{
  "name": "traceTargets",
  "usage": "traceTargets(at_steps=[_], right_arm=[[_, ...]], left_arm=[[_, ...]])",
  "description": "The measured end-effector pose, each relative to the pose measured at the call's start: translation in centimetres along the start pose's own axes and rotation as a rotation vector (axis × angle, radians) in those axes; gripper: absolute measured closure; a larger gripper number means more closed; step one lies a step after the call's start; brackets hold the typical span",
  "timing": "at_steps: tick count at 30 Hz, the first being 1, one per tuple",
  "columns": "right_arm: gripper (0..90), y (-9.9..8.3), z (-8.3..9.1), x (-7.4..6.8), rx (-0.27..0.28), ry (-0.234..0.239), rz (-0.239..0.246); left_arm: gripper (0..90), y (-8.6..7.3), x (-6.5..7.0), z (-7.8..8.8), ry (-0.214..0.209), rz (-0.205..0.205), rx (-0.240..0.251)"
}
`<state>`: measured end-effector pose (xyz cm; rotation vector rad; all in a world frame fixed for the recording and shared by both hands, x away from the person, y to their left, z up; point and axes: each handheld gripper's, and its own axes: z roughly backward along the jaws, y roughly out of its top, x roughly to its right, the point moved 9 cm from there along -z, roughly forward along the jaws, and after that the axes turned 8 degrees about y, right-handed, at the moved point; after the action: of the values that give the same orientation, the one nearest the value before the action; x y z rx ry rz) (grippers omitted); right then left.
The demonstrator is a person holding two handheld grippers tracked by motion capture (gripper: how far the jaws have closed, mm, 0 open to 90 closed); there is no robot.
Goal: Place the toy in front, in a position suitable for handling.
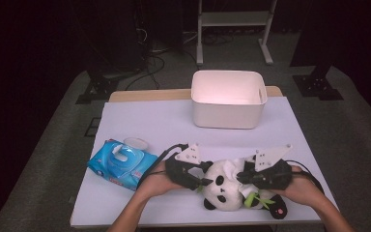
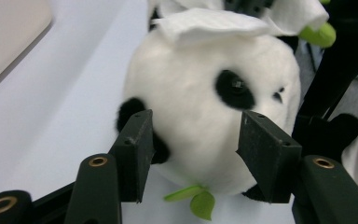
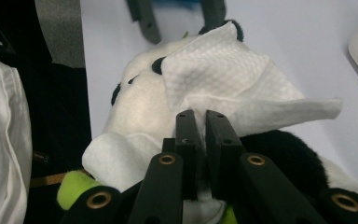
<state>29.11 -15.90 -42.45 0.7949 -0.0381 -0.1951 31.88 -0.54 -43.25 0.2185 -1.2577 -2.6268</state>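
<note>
A panda plush [image 1: 224, 189] lies on its back near the table's front edge, between my two grippers. My left gripper [image 1: 204, 182] stands open at its head, and in the left gripper view the pads [image 2: 137, 149] flank the white head [image 2: 205, 107] without squeezing it. My right gripper [image 1: 244, 178] comes in from the right, shut on a white wipe [image 3: 223, 79] draped over the panda's face. Its jaws [image 3: 204, 119] stand nearly together with the wipe pinched between them. Green plush leaves [image 2: 200, 200] stick out under the head.
A blue pack of wet wipes [image 1: 121, 163] lies at the front left, its flap open, with a small round white lid [image 1: 136, 143] behind it. A white bin [image 1: 228, 98] stands at the back of the table. A person's white clothing [image 3: 4, 140] is close by.
</note>
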Motion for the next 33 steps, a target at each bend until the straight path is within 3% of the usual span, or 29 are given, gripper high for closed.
traceTargets(at_steps=[3, 7, 10, 12, 13, 15, 18, 22, 26, 28, 31, 33], right_arm=[[83.6, -0.5, 0.0, -0.8, 0.007, -0.012, 0.024], [83.7, -1.1, 0.2, -1.4, 0.029, -0.015, 0.023], [83.7, -1.1, 0.1, -1.6, 0.034, -0.023, 0.022], [83.7, -1.1, 0.1, -1.6, 0.035, -0.029, 0.028], [83.6, -1.1, 0.1, -1.6, 0.039, -0.029, 0.027], [83.7, -1.1, 0.1, -1.4, 0.049, -0.029, 0.028], [83.8, -0.7, 0.2, -1.0, 0.067, -0.042, 0.032], [83.8, -0.2, 0.1, -0.5, 0.078, -0.059, 0.040], [83.9, 1.2, -0.1, 0.1, 0.103, -0.082, 0.049], [83.8, 2.0, -0.2, 0.5, 0.106, -0.088, 0.033], [83.8, 3.5, -0.1, 0.5, 0.100, -0.075, 0.051], [83.8, 4.5, 0.4, 0.7, 0.104, -0.074, 0.065]], left_arm=[[37.5, 0.2, -0.1, 0.1, -0.037, 0.020, 0.018], [31.5, -0.1, -0.1, -1.1, -0.067, 0.029, -0.033], [28.9, -0.1, 0.1, -2.3, -0.130, 0.065, -0.045], [28.5, 0.2, 0.1, -2.6, -0.172, 0.100, -0.022], [32.0, 0.3, 0.0, -2.8, -0.184, 0.108, -0.017], [49.4, 0.4, 0.0, -2.9, -0.185, 0.073, -0.018], [60.3, 0.9, -0.5, -2.7, -0.122, 0.011, -0.026], [61.4, 1.6, -1.3, -1.9, -0.059, -0.044, -0.040], [62.2, 2.9, -2.5, 0.3, 0.036, -0.112, -0.027], [62.0, 3.1, -2.8, 1.7, 0.088, -0.176, -0.034], [61.8, 2.7, -2.9, 2.5, 0.112, -0.203, -0.044], [61.8, 2.0, -2.7, 2.5, 0.107, -0.195, -0.034]])
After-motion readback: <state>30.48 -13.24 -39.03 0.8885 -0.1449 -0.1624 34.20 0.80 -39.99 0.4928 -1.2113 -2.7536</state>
